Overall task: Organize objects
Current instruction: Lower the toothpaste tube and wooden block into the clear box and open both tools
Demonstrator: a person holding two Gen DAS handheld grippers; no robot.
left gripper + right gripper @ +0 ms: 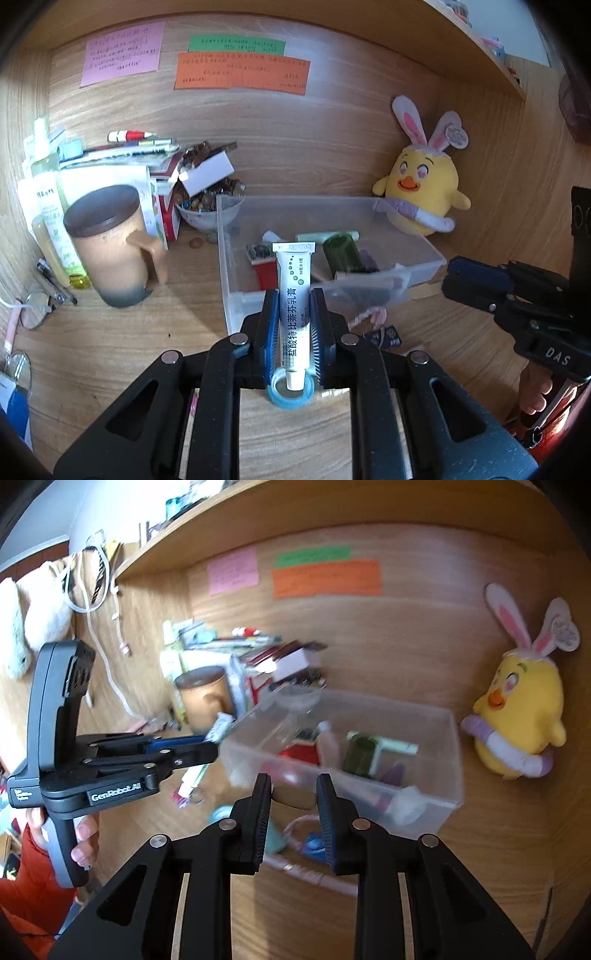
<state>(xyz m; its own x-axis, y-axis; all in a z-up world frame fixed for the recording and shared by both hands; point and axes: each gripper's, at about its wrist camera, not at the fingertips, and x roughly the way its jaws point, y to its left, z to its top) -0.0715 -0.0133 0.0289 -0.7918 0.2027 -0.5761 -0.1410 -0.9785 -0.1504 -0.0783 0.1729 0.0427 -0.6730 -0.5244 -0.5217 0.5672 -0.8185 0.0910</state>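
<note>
The left gripper (pixel 293 314) is clamped on a white ointment tube (pixel 293 295) at mid-body, centre of the frame, just short of the clear plastic bin (pixel 236 258). The tube looks light and soft, so it probably dents if squeezed; the stiffer crimped end is a safer hold. The right gripper (pixel 293 805) hangs empty, fingers apart. The bin's near wall is in the way; a lidded mug (pixel 110 243) stands at left.

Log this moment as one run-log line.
left gripper: shut on tube | right gripper: open, holding nothing | clear bin: ahead, tube not yet inside
</note>
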